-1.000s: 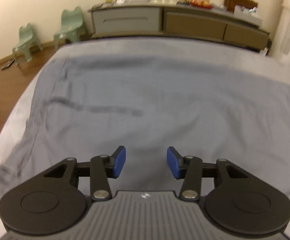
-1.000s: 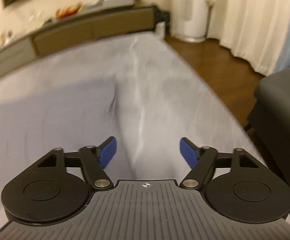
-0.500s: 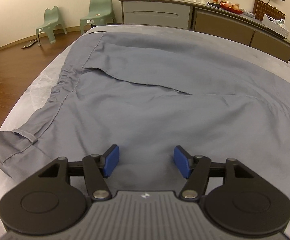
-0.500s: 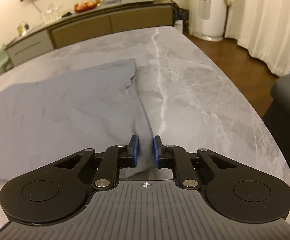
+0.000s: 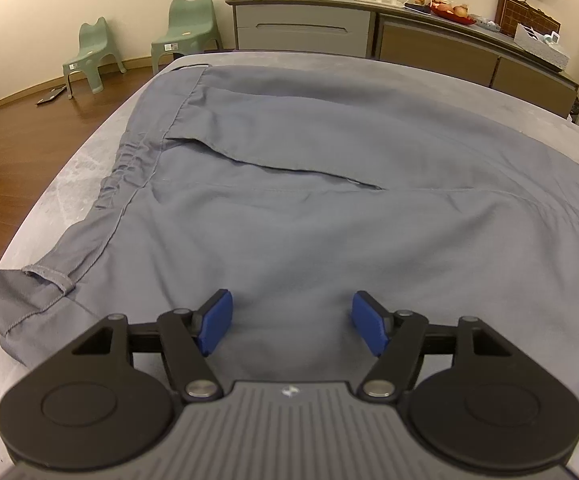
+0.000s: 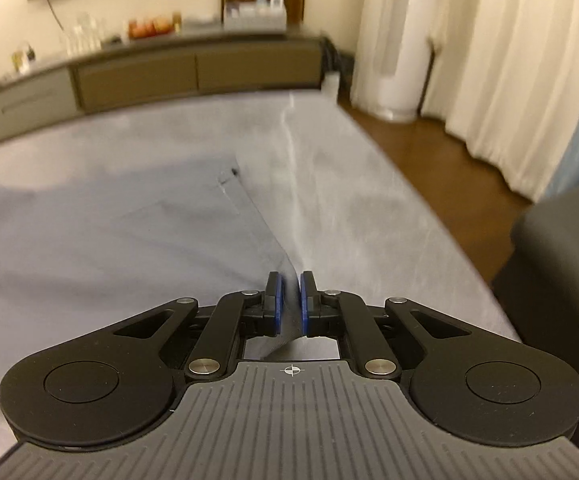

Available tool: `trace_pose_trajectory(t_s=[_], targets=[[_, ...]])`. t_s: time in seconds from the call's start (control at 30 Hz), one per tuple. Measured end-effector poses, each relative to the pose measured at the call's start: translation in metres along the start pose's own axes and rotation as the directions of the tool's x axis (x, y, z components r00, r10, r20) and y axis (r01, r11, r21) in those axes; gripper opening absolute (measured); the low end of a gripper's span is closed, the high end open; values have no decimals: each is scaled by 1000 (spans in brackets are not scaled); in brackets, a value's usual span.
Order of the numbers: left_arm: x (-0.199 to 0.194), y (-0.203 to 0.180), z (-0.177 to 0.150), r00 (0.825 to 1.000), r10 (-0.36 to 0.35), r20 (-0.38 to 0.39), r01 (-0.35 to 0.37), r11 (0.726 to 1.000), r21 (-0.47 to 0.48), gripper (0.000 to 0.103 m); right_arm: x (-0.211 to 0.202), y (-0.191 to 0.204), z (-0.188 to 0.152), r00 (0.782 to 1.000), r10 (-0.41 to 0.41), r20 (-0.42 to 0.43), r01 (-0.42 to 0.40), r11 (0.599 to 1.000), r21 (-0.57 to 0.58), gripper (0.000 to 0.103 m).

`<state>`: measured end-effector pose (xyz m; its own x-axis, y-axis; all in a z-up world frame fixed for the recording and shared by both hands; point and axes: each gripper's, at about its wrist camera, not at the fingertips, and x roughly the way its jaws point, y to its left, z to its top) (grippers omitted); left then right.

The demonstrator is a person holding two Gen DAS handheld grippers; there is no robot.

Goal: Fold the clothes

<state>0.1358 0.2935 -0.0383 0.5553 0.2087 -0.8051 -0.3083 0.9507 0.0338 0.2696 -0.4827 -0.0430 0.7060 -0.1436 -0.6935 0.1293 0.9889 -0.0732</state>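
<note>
Grey trousers (image 5: 309,200) lie spread flat on a grey marbled table (image 5: 69,184), the waistband with a belt loop at the left. My left gripper (image 5: 289,322) hovers over the near part of the cloth; its jaws are opening and the blue pads grip nothing. In the right wrist view the trousers (image 6: 109,240) end at a slanted edge on the table (image 6: 349,208). My right gripper (image 6: 289,300) is closing on that edge, and the fabric sits pinched between its blue pads.
Two small green chairs (image 5: 93,52) stand on the wooden floor at the far left. A long sideboard (image 5: 309,28) runs behind the table. A dark seat (image 6: 561,260) is close on the right, with a white tower (image 6: 401,40) and curtains (image 6: 529,60) beyond.
The left jaws have spread wider over the cloth. The right jaws went from wide apart to closed on the trousers' edge, and the right view has shifted slightly.
</note>
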Motion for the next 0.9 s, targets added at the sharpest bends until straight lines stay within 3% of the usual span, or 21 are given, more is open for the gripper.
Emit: trace_pose_trajectory(t_s=[0.07, 0.2, 0.3, 0.4, 0.47, 0.63, 0.7, 0.8, 0.9], targets=[[0, 1, 0, 1000, 0, 0, 0, 1000, 1, 69, -3, 3, 4, 999, 5, 32, -5, 1000, -11, 7], [1, 1, 0, 1000, 4, 2, -4, 1000, -2, 71, -42, -5, 23, 972, 74, 225, -90, 994, 60, 6], [1, -1, 0, 1000, 9, 7, -9, 1000, -5, 71, -25, -8, 25, 979, 59, 194, -82, 990, 113, 6], [-3, -13, -2, 999, 29, 33, -31, 998, 47, 67, 28, -3, 10, 1000, 24, -3, -24, 994, 110, 6], [-7, -24, -4, 998, 32, 49, -36, 996, 85, 67, 34, 0, 8, 1000, 21, -12, -20, 996, 87, 6], [-14, -51, -7, 998, -30, 62, 21, 991, 135, 66, 14, -9, 26, 994, 90, 65, -97, 989, 114, 6], [-11, -65, -9, 997, -20, 68, 8, 984, 180, 67, 18, -8, 29, 982, 181, 57, -187, 972, 142, 19], [-6, -70, -4, 998, -31, 58, 20, 984, 179, 68, 34, 1, 29, 976, 208, 61, -214, 969, 127, 63], [-3, -64, -2, 997, -60, 43, 53, 989, 136, 68, 53, 18, 35, 989, 134, 60, -137, 989, 53, 68]])
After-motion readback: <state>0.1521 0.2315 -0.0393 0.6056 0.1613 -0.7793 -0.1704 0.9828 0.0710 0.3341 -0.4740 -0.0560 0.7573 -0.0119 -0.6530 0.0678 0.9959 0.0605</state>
